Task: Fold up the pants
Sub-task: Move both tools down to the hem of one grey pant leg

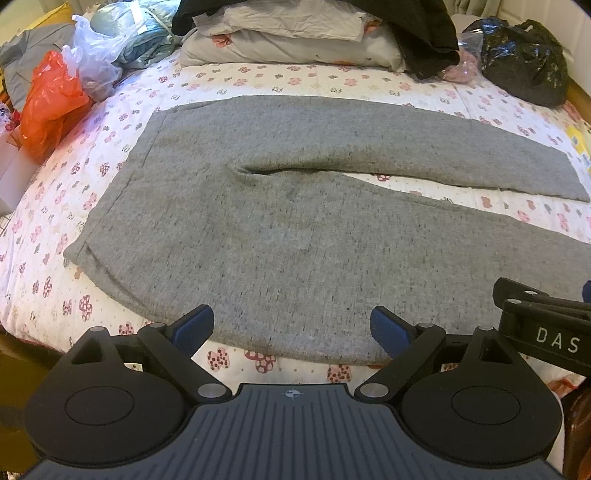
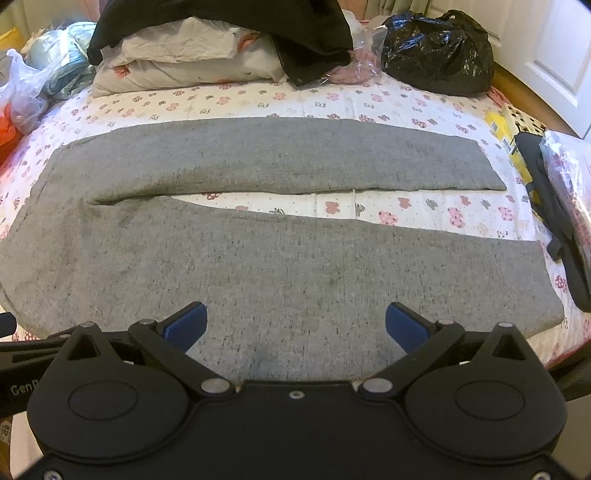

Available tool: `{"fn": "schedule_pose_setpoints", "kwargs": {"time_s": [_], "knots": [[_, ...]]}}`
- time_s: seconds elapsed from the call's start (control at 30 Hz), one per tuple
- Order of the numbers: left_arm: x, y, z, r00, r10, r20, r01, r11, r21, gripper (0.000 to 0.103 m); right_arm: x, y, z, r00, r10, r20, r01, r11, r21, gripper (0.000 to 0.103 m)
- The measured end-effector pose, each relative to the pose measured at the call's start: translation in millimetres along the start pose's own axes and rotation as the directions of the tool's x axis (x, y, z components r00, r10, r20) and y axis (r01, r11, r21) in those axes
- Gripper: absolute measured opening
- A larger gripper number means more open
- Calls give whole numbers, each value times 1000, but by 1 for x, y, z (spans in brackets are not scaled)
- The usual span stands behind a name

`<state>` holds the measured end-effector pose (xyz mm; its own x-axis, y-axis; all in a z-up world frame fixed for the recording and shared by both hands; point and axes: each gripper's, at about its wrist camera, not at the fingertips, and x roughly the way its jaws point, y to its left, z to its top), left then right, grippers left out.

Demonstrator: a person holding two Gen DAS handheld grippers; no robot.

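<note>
Here the grey pants lie spread flat on the bed, on a white sheet printed with small pink flowers. The waistband points left and the two legs run off to the right, parted by a narrow wedge of bare sheet. The left hand-held gripper hangs over the near edge of the seat of the pants, its blue pads wide apart and pressing on nothing. The right hand-held gripper hangs over the near leg, its pads also spread wide with only cloth showing below them. At the far side of the bed a pillow sits under a black garment, with a black plastic bag just to its right. An orange bag and a clear one stand at the far left corner
</note>
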<state>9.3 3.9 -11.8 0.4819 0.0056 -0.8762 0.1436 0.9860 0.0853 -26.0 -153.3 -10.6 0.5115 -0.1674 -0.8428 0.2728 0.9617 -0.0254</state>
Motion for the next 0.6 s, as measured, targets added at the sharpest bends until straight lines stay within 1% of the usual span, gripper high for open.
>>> {"fn": "schedule_pose_setpoints", "kwargs": {"time_s": [0.33, 0.47, 0.53, 0.6], "knots": [[5, -3, 2, 1000, -16, 4, 16, 1000, 20, 90, 5, 2, 2, 1000, -14, 0, 14, 1000, -7, 102], [6, -3, 12, 999, -31, 19, 31, 999, 24, 89, 9, 0, 3, 1000, 13, -11, -13, 1000, -16, 102], [3, -1, 23, 998, -36, 47, 35, 999, 29, 89, 11, -4, 6, 999, 46, -12, -46, 999, -9, 93], [-1, 0, 35, 995, -28, 97, 25, 999, 36, 89, 14, -11, 13, 997, 76, -19, -76, 997, 9, 84]]}}
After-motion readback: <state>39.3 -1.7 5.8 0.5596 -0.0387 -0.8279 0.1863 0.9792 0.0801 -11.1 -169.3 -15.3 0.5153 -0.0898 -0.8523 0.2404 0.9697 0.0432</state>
